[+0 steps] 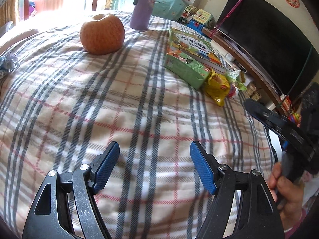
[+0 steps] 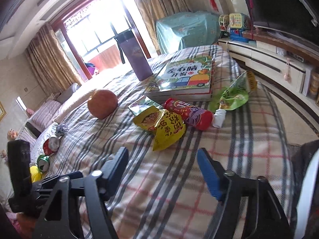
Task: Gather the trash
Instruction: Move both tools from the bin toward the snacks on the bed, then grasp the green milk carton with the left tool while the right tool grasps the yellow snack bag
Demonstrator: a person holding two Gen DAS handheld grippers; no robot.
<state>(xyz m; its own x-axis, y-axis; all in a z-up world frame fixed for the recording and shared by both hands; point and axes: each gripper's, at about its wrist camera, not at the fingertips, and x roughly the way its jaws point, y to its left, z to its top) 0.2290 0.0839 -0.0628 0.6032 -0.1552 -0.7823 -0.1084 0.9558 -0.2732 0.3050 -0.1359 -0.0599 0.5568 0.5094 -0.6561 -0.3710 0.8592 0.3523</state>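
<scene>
A yellow snack bag (image 2: 161,127) lies crumpled on the plaid bedspread (image 2: 199,179), just beyond my right gripper (image 2: 162,152), which stands open with nothing between its fingers. Behind the bag lie a red candy tube (image 2: 189,113), a green pouch (image 2: 235,95) and a green box (image 2: 143,104). Far left, at the bed's edge, are a crushed red can (image 2: 51,144), a green can (image 2: 42,163) and a crumpled ball (image 2: 61,128). My left gripper (image 1: 154,147) hangs open over bare bedspread; the yellow bag (image 1: 216,85) and green box (image 1: 187,67) lie ahead to its right.
An apple (image 1: 101,33) and a purple bottle (image 1: 143,8) stand on the bed, and a stack of picture books (image 2: 187,77) lies behind the trash. A TV cabinet (image 2: 269,59) runs along the right. A hand (image 1: 287,187) holds the other tool at right.
</scene>
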